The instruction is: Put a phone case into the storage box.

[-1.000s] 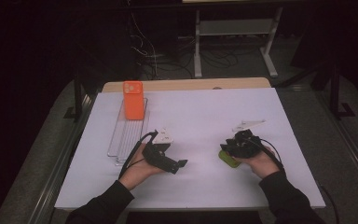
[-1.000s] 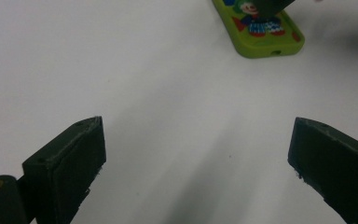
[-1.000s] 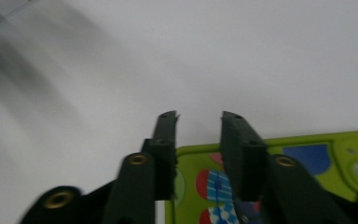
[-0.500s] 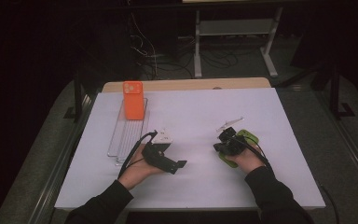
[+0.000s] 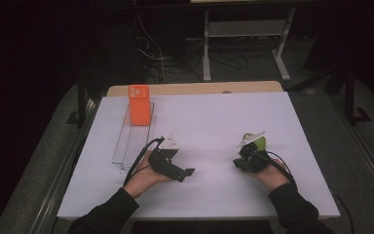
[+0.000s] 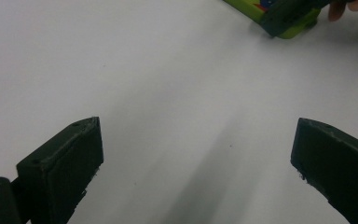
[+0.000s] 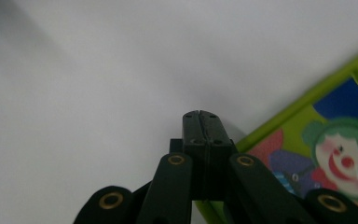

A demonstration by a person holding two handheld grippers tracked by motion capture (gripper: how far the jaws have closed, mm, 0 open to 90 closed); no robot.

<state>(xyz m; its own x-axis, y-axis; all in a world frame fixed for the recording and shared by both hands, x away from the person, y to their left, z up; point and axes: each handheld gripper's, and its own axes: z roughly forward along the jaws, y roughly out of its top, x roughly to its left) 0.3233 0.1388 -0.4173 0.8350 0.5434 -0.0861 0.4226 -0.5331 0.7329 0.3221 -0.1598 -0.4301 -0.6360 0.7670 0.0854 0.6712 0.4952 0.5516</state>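
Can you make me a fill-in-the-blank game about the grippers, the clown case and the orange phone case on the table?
1. The jaws of the left gripper stand wide ____ with nothing between them.
2. The jaws of the right gripper are pressed ____.
3. The green phone case beside the right gripper shows a picture of a ____.
4. The phone case leaning up at the far end of the clear rack is ____ in colour.

Missing words: open; shut; clown; orange
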